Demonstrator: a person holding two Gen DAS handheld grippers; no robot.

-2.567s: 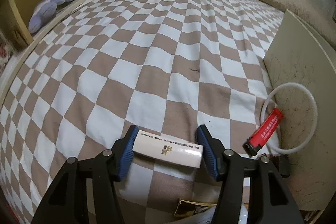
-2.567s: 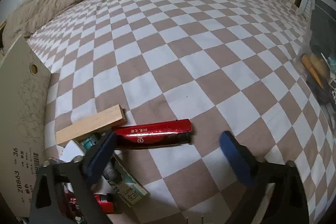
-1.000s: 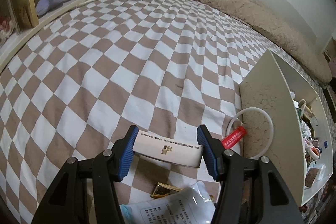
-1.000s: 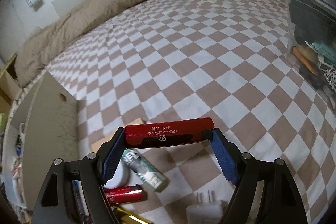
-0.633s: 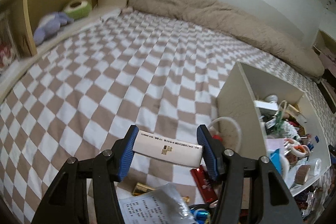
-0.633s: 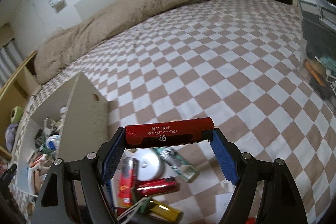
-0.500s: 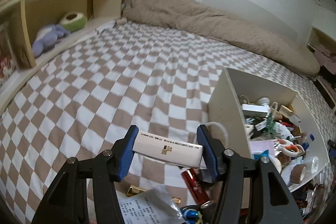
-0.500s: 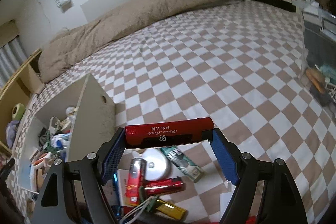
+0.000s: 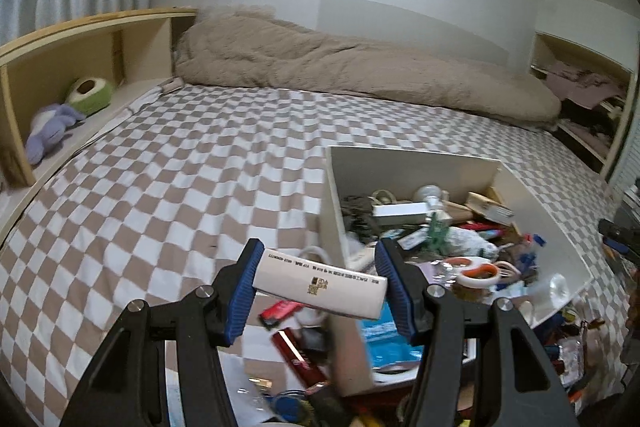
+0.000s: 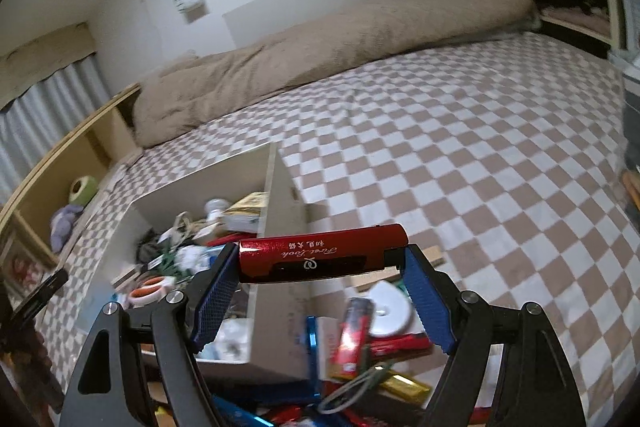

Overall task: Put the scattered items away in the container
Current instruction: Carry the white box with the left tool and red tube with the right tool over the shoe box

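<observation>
Left wrist view. The left gripper (image 9: 320,281) pinches a white box (image 9: 320,283) endwise between its blue pads. The box is long, flat-sided and glossy, with a line of small dark print and a gold-and-black mark on its upper face; it sits slightly tilted, right end lower. Beyond and to the right stands the container (image 9: 332,195), an open cream-walled bin on the checked bedspread (image 9: 168,179), packed with clutter, among it orange-handled scissors (image 9: 476,269). Near the gripper, on the bedspread left of the bin wall, lie a red tube (image 9: 296,351) and loose papers. The brown blanket (image 9: 352,75) is rolled along the far edge.

Compared with a second ago: the box is gripped the same way, the bedspread lies further below, and the bin's open top, then seen mostly as a side wall, now shows its contents.

Right wrist view. The right gripper (image 10: 322,291) clamps a red case (image 10: 322,257) endwise between its pads. The case is a long, shiny, rounded bar with pale script lettering and a dark panel along its near side. The bin (image 10: 276,195) is to the left and beyond, its wall just behind the case. Below lie a white disc (image 10: 386,309), red sticks and a gold bar.

Compared with a second ago: same grip, and the bin interior has come into sight.
</observation>
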